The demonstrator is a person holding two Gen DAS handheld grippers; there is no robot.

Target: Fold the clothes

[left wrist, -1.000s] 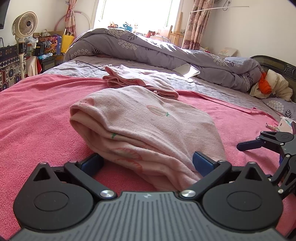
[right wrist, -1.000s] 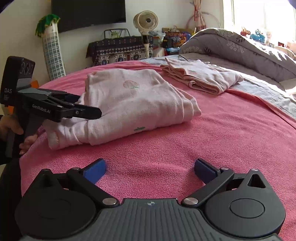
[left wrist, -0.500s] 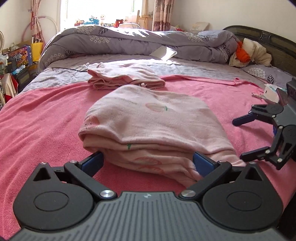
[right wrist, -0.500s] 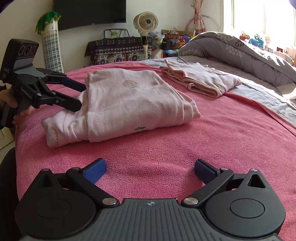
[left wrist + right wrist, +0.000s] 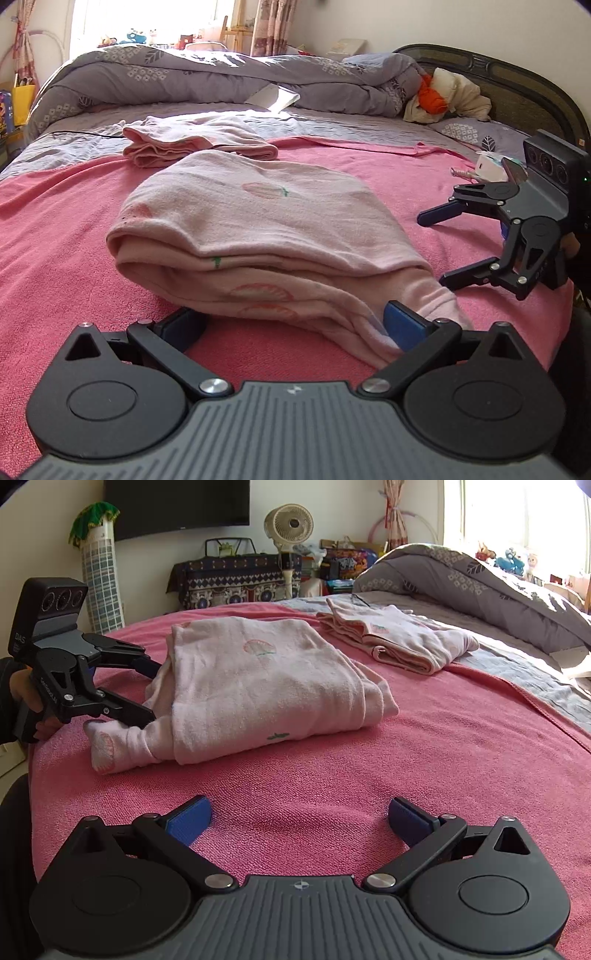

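Left gripper and right gripper both spread apart, two folded pink garments on one pink blanket.

"DAS" stands on the left gripper.

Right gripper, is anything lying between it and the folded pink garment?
Nothing visible does. Only bare pink blanket lies between the open right gripper and the folded pink garment. The left gripper already straddles the garment's far end.
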